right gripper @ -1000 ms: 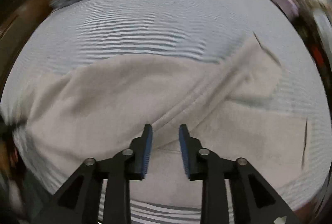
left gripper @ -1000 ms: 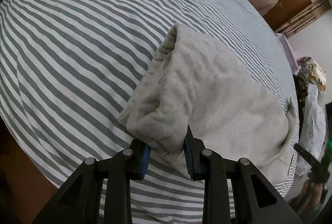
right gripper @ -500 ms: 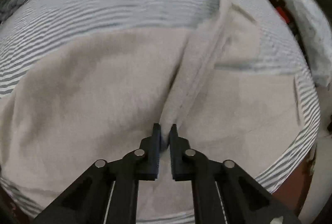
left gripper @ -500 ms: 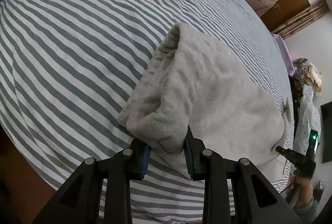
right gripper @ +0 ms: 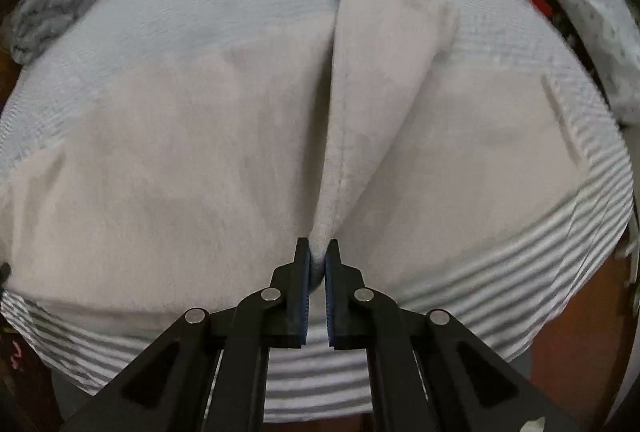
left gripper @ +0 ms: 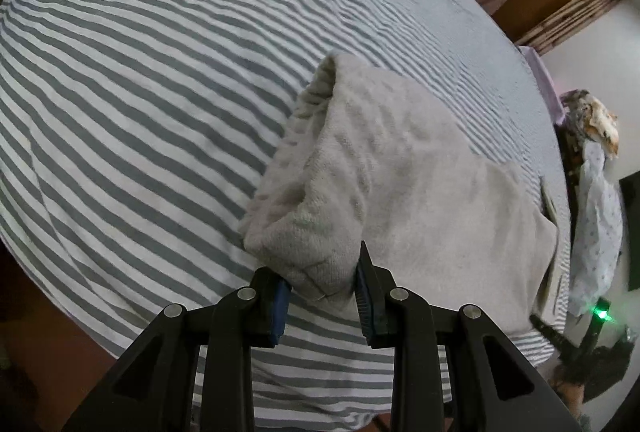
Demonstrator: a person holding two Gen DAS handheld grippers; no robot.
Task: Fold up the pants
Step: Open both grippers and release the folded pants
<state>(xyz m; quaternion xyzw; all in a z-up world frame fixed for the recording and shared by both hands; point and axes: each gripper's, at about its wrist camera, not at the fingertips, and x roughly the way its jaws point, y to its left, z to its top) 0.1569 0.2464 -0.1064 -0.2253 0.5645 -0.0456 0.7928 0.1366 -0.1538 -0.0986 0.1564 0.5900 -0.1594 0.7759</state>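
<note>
Both the left gripper point(left gripper: 322, 296) and right gripper point(right gripper: 317, 272) are pinching lifted pants point(right gripper: 168, 168) edges mid-frame over the bed point(left gripper: 140, 80), so folding looks barely begun.

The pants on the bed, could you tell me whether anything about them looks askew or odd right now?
Nothing looks damaged. The pants lie mostly flat on the striped bed, but a ridge of fabric stands up where the right hand-held gripper pinches it, and the left hand-held gripper holds a bunched end.
</note>
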